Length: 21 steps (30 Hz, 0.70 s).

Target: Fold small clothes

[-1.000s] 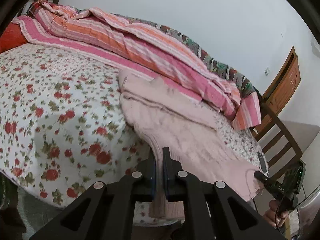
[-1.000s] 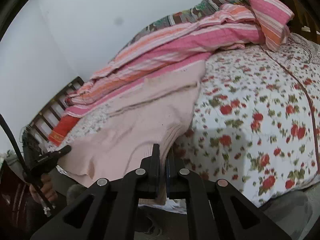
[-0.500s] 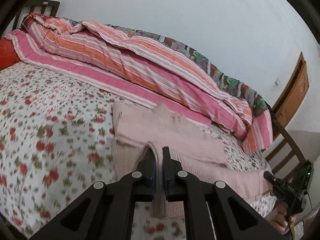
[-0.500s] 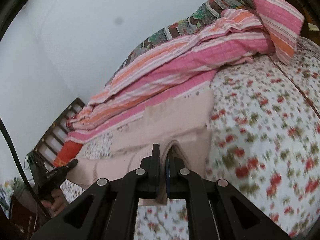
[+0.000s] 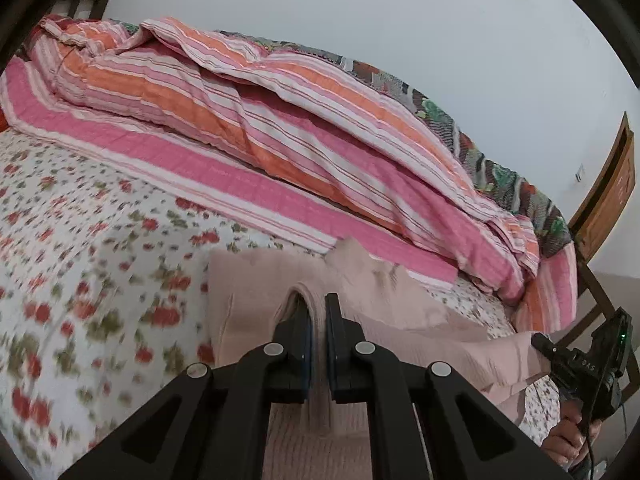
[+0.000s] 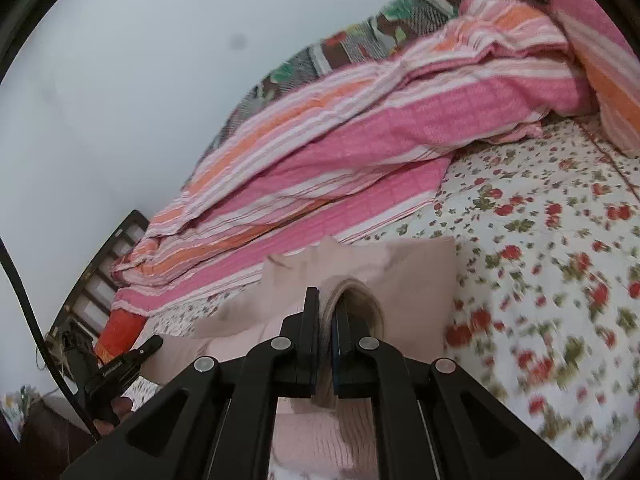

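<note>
A pale pink knit sweater lies on the floral bedsheet. My left gripper is shut on the sweater's ribbed hem at its left corner and holds it raised over the body of the garment. My right gripper is shut on the hem at the other corner of the sweater, also raised. The hem stretches between the two grippers. The other gripper shows at the edge of each view, at the right and at the left.
A pink and orange striped quilt is heaped along the far side of the bed, just beyond the sweater. A dark headboard stands at one end. A wooden chair and wooden door are at the other end.
Both grippers have carried the sweater's hem up and forward over the garment toward the quilt, so the lower half now folds over the upper half. Both stayed shut.
</note>
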Motion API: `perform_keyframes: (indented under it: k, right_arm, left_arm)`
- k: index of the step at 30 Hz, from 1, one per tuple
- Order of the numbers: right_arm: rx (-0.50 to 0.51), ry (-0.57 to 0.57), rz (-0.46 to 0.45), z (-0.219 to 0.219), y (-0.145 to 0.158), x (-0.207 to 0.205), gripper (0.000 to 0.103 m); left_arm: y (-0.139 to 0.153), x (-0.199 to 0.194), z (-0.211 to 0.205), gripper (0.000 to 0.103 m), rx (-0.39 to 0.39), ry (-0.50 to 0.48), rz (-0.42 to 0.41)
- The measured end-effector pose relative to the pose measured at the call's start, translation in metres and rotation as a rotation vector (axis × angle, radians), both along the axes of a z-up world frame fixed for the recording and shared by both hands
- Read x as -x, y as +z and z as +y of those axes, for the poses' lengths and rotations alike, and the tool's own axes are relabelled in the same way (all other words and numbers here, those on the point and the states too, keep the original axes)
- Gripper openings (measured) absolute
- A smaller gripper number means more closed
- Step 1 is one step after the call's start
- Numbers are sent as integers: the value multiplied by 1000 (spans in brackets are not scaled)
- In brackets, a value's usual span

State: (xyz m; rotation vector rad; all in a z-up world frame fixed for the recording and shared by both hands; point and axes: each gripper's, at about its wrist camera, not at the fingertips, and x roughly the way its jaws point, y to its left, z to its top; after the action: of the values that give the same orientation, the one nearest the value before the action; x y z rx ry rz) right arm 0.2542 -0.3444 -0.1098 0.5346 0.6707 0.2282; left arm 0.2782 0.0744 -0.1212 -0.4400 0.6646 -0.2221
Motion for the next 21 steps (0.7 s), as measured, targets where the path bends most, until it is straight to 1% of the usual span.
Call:
perform_keyframes:
  k: [3,5,6,7,8,9,10,11,12,13,16,21]
  right_arm:
    - [26,-6,23,3,-10,-25,5]
    - [18,-25,53,3,-20,-40,6]
    - [3,-23,66,2,-25,-47,11]
    - [-10,-23,76,1,-29,-52,12]
    - [-20,-27,82,0,-33,-56,17]
    - [-23,-25,85,-1,-34,-57,29]
    - [-25,-16,76,-2,-35,-56,38]
    - [-20,-16,59,-3,-35,-54,38]
    - [-7,-20,48,-3,-34,-52,38]
    - [10,-21,40,-3,-32,-50,38]
    - [61,-15,23,-1,-29,-45,38]
    - [150,-8,38,3,-34,-38,38]
  left_arm:
    - [-6,-23,0,7,4,11,2]
    - [-12,-37,-2,7,7,12,13]
    - [-15,-44,-2,9,10,8,26]
    - [-17,-50,-4,11,11,6,36]
    - [-18,-54,-4,15,0,17,48]
    - [-19,-56,-4,26,-15,34,54]
    - [-19,-56,-3,39,-30,59,43]
    - [-18,-55,-1,45,-27,68,27]
    - [-18,-54,1,57,-17,70,13]
    - [-18,-52,3,61,-2,66,-1]
    - [-20,-51,5,61,16,51,-8]
    - [-27,-55,0,61,-4,36,25]
